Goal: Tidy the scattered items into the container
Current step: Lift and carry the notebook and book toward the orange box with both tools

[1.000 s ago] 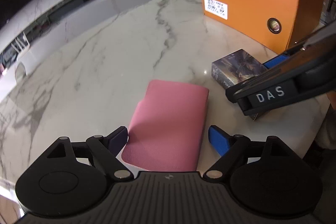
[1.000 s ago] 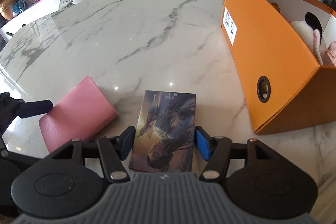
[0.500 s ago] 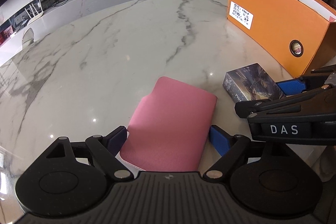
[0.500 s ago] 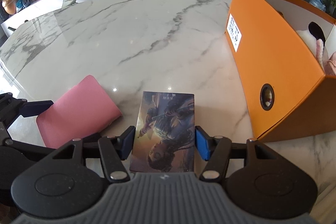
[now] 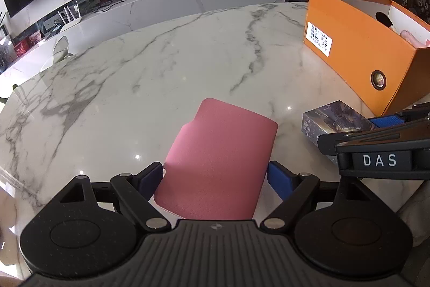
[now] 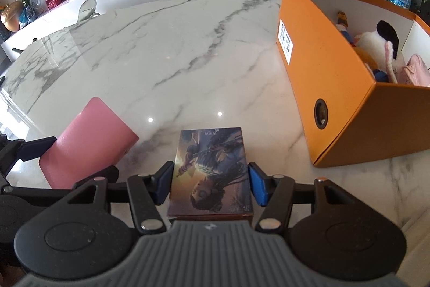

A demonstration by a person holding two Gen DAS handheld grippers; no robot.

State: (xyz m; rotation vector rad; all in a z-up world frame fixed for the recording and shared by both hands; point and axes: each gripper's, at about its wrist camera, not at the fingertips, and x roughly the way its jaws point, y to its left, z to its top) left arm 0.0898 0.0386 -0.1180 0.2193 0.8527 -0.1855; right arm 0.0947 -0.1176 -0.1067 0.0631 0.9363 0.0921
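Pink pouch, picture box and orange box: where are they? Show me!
Pink pouch [image 5: 220, 163]: left wrist view, middle of its top face.
Picture box [image 6: 211, 168]: right wrist view, middle of its printed lid.
Orange box [image 6: 319, 71]: right wrist view, its long outer wall.

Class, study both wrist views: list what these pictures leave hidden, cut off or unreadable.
- Near end of the pink pouch: left wrist view, under the left gripper body.
- White label on the orange box: print too small in both views.
- Toys inside the box: right wrist view, lower parts behind its wall.
- Illustrated box: left wrist view, partly behind the right gripper.
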